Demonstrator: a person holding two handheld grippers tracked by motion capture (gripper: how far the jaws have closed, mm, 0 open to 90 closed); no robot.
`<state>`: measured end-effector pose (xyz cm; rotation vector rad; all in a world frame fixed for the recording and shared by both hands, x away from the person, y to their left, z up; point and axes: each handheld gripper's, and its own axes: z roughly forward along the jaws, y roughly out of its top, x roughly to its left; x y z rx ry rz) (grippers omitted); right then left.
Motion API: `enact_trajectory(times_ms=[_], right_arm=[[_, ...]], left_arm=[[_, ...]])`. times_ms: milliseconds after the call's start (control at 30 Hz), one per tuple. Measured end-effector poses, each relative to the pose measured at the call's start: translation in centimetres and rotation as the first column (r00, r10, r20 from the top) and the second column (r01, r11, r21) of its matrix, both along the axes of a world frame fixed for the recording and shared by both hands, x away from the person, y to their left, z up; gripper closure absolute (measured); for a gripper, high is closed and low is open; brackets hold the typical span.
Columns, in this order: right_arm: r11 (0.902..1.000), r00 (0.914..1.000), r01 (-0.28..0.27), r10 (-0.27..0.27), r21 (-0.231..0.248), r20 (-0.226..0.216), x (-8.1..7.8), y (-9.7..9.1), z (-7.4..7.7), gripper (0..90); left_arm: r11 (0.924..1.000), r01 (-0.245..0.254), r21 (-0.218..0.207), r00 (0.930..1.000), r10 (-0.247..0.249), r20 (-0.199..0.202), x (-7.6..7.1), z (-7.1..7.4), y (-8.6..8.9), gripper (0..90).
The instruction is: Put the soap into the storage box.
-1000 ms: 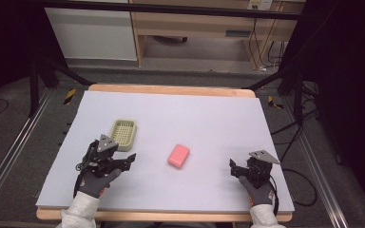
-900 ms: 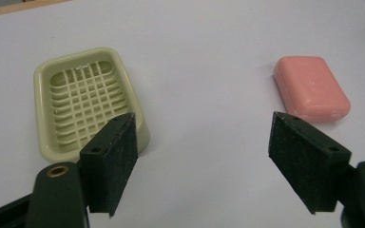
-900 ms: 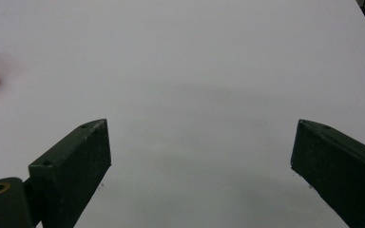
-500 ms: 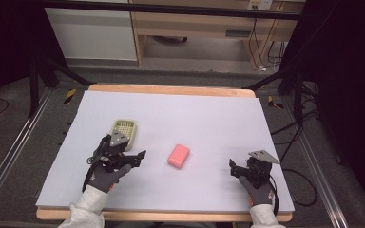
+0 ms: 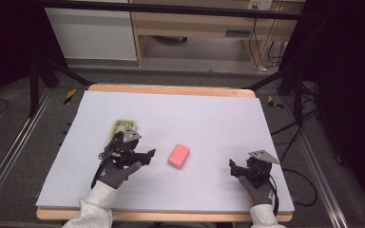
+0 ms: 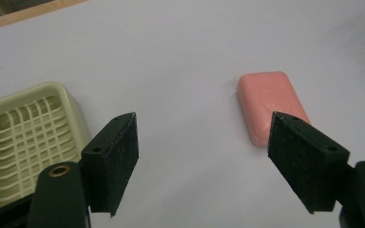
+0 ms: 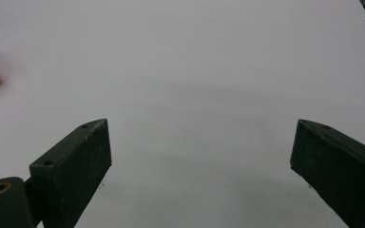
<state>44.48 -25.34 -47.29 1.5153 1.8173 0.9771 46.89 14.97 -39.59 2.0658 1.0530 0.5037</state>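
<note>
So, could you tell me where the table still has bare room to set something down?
Free: the far half beyond the pink soap bar, and between it and the right claw. Crowded: near left, around the pale green slotted soap dish and left claw.

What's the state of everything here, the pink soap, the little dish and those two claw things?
Pink soap: lying flat on the table, untouched.
Soap dish: upright, empty.
Left gripper: jaws open, holding nothing, pointed toward the soap.
Right gripper: jaws wide open, holding nothing, over bare table.
</note>
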Motion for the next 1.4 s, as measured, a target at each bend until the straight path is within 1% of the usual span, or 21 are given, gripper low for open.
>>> enact_trajectory(times_ms=[167, 200, 300, 467, 600, 733, 767, 800, 833, 900, 967, 1133, 1167, 1233, 1267, 1400], right_arm=[[1.0000, 1.0000, 0.000, 0.000, -0.001, 0.001, 0.0, 0.0, 0.0, 6.5], [1.0000, 1.0000, 0.001, -0.001, 0.000, 0.000, 0.0, 0.0, 0.0, 6.5], [1.0000, 1.0000, 0.002, -0.002, 0.002, -0.002, 0.0, 0.0, 0.0, 6.5], [1.0000, 1.0000, 0.000, 0.000, 0.001, -0.002, 0.0, 0.0, 0.0, 6.5], [1.0000, 1.0000, 0.000, 0.000, 0.002, -0.003, 0.0, 0.0, 0.0, 6.5], [1.0000, 1.0000, -0.001, 0.001, -0.001, 0.000, 0.1, 0.1, 0.0, 6.5], [1.0000, 1.0000, -0.004, 0.004, -0.002, 0.001, 0.1, 0.1, 0.0, 6.5], [1.0000, 1.0000, -0.004, 0.004, -0.002, 0.001, 0.1, 0.1, 0.0, 6.5], [1.0000, 1.0000, -0.003, 0.003, 0.002, -0.002, 0.1, 0.1, 0.0, 6.5], [1.0000, 1.0000, -0.004, 0.004, 0.001, 0.000, 0.1, 0.0, 0.0, 6.5], [1.0000, 1.0000, -0.002, 0.002, 0.003, -0.001, 0.1, 0.1, 0.0, 6.5], [1.0000, 1.0000, -0.004, 0.004, 0.003, -0.001, 0.1, 0.0, 0.0, 6.5], [1.0000, 1.0000, -0.004, 0.004, 0.003, -0.002, 0.1, 0.0, 0.0, 6.5], [1.0000, 1.0000, -0.002, 0.002, 0.003, -0.002, 0.1, 0.0, 0.0, 6.5], [1.0000, 1.0000, -0.003, 0.003, 0.003, -0.001, 0.1, 0.0, 0.0, 6.5], [1.0000, 1.0000, -0.003, 0.003, 0.004, -0.002, 0.1, 0.0, 0.0, 6.5]], left_arm=[[1.0000, 0.006, 0.002, 1.0000, -0.006, -0.005, 0.2, -0.1, -0.9, 25.2], [0.9999, 0.010, 0.008, 0.9999, -0.010, -0.008, 0.2, -0.1, -0.9, 25.1], [0.9999, 0.011, 0.005, 0.9999, -0.011, -0.010, 0.4, -0.1, -1.6, 25.0], [0.9999, 0.016, 0.004, 0.9998, -0.016, -0.015, 0.6, -0.1, -2.1, 24.8], [0.9996, 0.025, 0.016, 0.9994, -0.024, -0.023, 0.8, -0.3, -2.6, 24.7], [0.9995, 0.029, 0.013, 0.9992, -0.028, -0.028, 1.0, -0.5, -3.1, 24.7], [0.9992, 0.034, 0.021, 0.9989, -0.033, -0.032, 1.1, -0.5, -3.2, 24.6], [0.9994, 0.031, 0.019, 0.9991, -0.030, -0.031, 1.1, -0.6, -3.4, 24.6], [0.9987, 0.040, 0.030, 0.9985, -0.039, -0.037, 1.3, -0.6, -3.6, 24.6], [0.9992, 0.035, 0.022, 0.9988, -0.034, -0.036, 1.3, -0.7, -3.8, 24.6], [0.9989, 0.039, 0.024, 0.9985, -0.038, -0.040, 1.4, -0.8, -4.1, 24.5], [0.9974, 0.060, 0.040, 0.9970, -0.058, -0.052, 1.7, -1.0, -4.9, 24.3], [0.9977, 0.058, 0.035, 0.9972, -0.057, -0.049, 1.7, -1.1, -5.2, 24.3], [0.9964, 0.071, 0.048, 0.9961, -0.068, -0.056, 1.8, -1.2, -5.5, 24.2], [0.9972, 0.065, 0.037, 0.9966, -0.062, -0.054, 1.9, -1.3, -5.8, 24.2], [0.9957, 0.077, 0.051, 0.9951, -0.073, -0.066, 2.1, -1.5, -6.5, 24.0]])
